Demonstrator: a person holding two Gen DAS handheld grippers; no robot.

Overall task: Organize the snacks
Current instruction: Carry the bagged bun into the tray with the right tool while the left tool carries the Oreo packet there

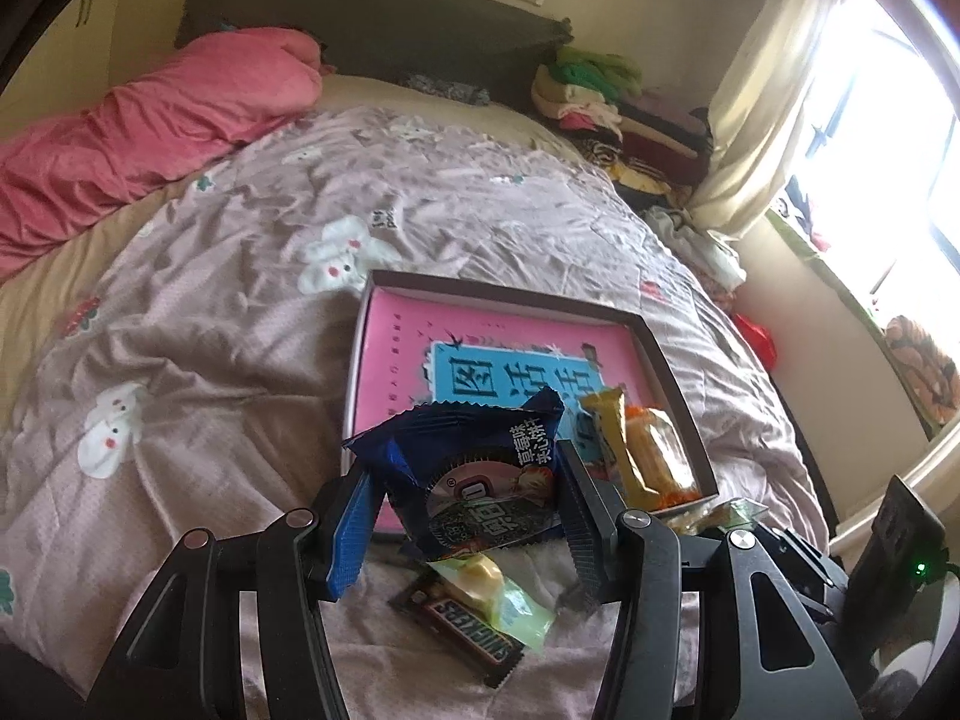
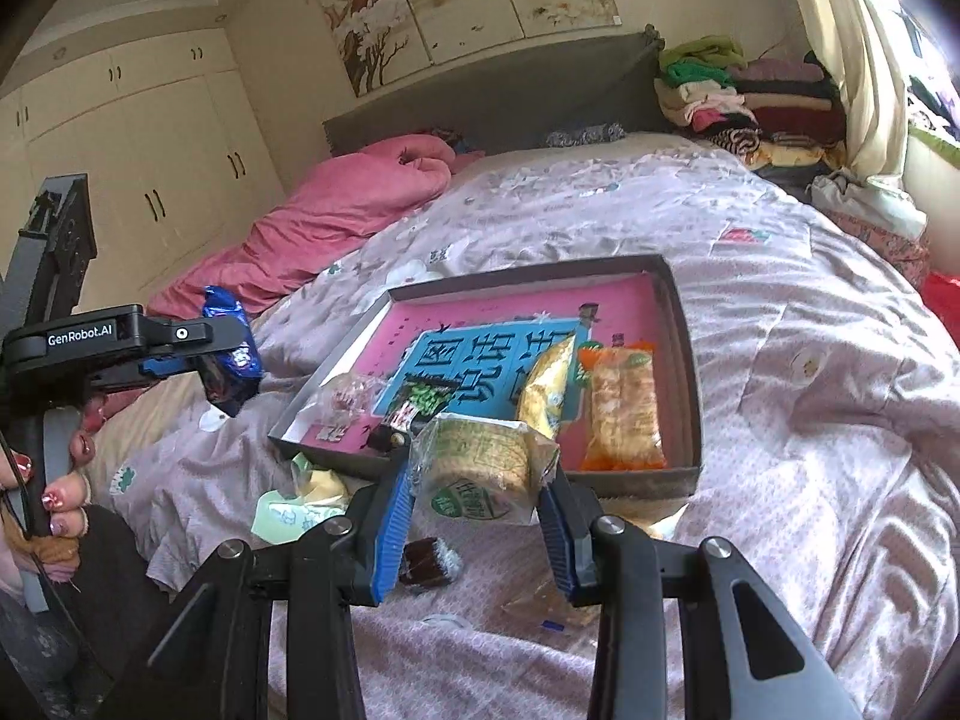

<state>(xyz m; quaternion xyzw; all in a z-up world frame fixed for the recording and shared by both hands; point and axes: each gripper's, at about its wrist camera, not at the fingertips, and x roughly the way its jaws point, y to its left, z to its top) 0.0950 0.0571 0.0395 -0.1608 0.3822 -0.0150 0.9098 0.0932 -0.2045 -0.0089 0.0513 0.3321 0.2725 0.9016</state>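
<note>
While the left gripper (image 1: 468, 516) pinches a blue cookie packet (image 1: 474, 474) between its two ribbed fingers, lifted off the bedding just before the near edge of the box, the right gripper (image 2: 477, 516) clamps a clear-wrapped round cake with a green label (image 2: 480, 468) in the same way; each pair of fingers is closed onto its packet. Nearest the left wrist camera, beneath the blue packet, a Snickers bar (image 1: 462, 624) lies on the quilt (image 1: 240, 300) with a pale green wrapped sweet (image 1: 498, 594) resting across it; in the right wrist view a small dark snack (image 2: 429, 561) lies on the quilt just under the gripper's left finger, and a flat clear wrapper (image 2: 549, 606) lies beside the right finger. Beyond these sits the shallow box (image 2: 684, 324), its floor pink with a blue panel of Chinese characters; inside it, at the right side, an orange-edged packet of crackers (image 2: 621, 414) lies flat with a yellow packet (image 2: 549, 387) just beside it, and toward the near left corner rest a green-and-black packet (image 2: 414, 408) and a small clear wrapped sweet (image 2: 345, 399). Farther off the quilt, printed with white rabbits, spreads over the bed; a pink duvet (image 1: 150, 138) is bunched along the left side by the dark headboard (image 1: 372, 30); a pile of folded clothes (image 1: 624, 114) stands at the far right corner near the curtain (image 1: 774, 90) and bright window.
</note>
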